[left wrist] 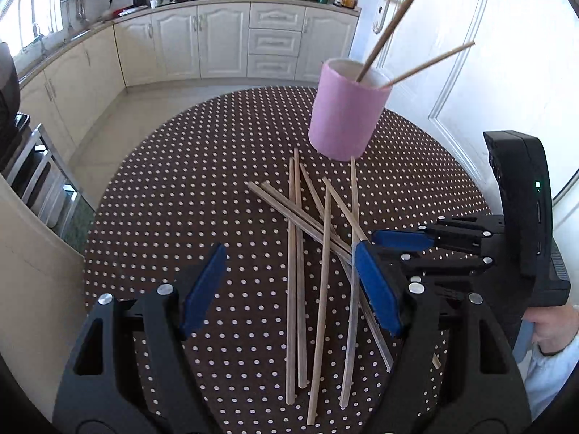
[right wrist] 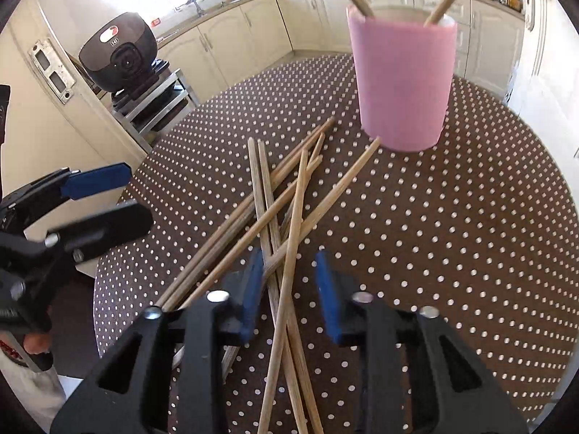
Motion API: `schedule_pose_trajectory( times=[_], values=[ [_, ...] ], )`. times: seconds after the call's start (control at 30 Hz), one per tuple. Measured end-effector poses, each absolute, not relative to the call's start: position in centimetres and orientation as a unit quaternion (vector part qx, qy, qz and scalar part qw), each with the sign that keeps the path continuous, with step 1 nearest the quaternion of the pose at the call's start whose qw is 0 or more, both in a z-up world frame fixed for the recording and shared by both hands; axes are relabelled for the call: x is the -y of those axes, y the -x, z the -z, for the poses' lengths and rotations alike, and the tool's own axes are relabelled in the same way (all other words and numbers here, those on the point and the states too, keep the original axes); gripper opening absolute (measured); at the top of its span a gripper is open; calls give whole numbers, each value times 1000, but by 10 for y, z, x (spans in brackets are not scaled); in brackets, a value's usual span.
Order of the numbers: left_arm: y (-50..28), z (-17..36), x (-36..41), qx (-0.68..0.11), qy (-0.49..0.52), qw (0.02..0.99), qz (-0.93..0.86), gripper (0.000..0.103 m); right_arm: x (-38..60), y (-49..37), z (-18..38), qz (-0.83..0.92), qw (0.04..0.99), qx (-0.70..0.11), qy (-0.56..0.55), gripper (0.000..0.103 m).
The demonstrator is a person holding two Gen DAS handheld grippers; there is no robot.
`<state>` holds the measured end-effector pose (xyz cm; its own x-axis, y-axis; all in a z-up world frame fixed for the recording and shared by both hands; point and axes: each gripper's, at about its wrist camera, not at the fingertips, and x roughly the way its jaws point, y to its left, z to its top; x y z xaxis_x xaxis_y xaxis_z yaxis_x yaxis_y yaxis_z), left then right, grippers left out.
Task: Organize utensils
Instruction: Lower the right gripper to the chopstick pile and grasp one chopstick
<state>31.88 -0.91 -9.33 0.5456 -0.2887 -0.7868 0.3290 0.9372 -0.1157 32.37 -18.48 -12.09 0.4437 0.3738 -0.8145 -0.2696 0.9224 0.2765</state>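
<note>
Chopsticks [right wrist: 275,238]: loose heap, long axes running away from both tongs toward cup [right wrist: 403,83]
Right tongs [right wrist: 289,289]: nearer, jaws apart astride crossed sticks, nothing gripped
Left tongs [left wrist: 289,289]: wide, empty

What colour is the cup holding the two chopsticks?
Pink outside, pale inside; the cup shows best in the right wrist view.

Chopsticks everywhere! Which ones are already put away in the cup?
Only two chopsticks stand in the pink cup, leaning out over its rim. All the other chopsticks lie flat, crisscrossed on the dotted tablecloth before it.
</note>
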Motion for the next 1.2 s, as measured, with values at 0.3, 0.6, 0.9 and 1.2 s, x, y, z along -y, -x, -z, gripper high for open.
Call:
schedule_pose_trajectory(
  times=[0.3, 0.6, 0.9, 1.2],
  values=[
    [-334, 113, 29, -473, -14, 857, 202, 58, 205, -319, 115, -197, 852, -480, -75, 5],
    [-355, 124, 57, -487, -32, 850, 196, 37, 234, -317, 112, -190, 857, -470, -94, 5],
    [-377, 138, 89, -504, -75, 843, 173, 22, 244, -317, 110, -193, 858, -466, -103, 5],
    [-378, 124, 98, -488, -91, 853, 162, 6, 253, -311, 92, -194, 864, -451, -108, 5]
  ],
)
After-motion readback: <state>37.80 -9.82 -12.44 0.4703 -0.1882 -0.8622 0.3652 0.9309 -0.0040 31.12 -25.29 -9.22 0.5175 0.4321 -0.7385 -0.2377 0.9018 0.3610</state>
